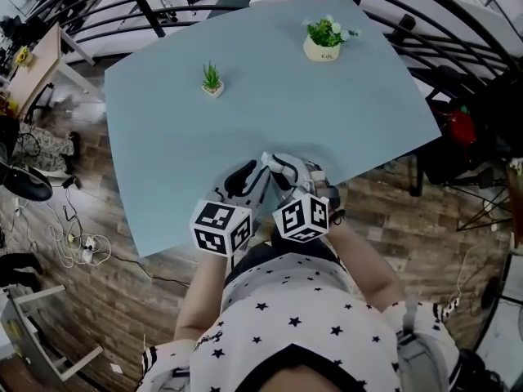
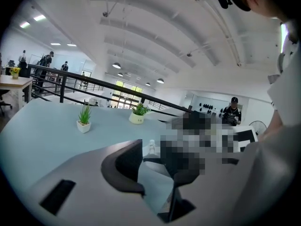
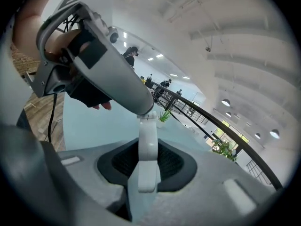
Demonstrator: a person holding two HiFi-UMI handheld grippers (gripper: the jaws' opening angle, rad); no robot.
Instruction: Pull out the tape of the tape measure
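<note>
Both grippers meet over the front edge of the pale blue table (image 1: 270, 80). My right gripper (image 3: 146, 173) is shut on the white tape measure (image 3: 146, 149), which stands edge-on between its black pads. The measure's top end reaches the tip of my left gripper (image 3: 143, 109). In the left gripper view, the left gripper (image 2: 155, 173) has its dark pads apart, with a small white tab (image 2: 151, 147) between the fingertips. In the head view the left gripper (image 1: 249, 178) and right gripper (image 1: 286, 170) nearly touch; the measure is mostly hidden there.
A small green plant (image 1: 212, 80) in a white pot stands mid-table, and a larger potted plant (image 1: 324, 39) at the far right. A black railing (image 1: 147, 6) runs behind the table. Cables and a power strip (image 1: 86, 247) lie on the wooden floor to the left.
</note>
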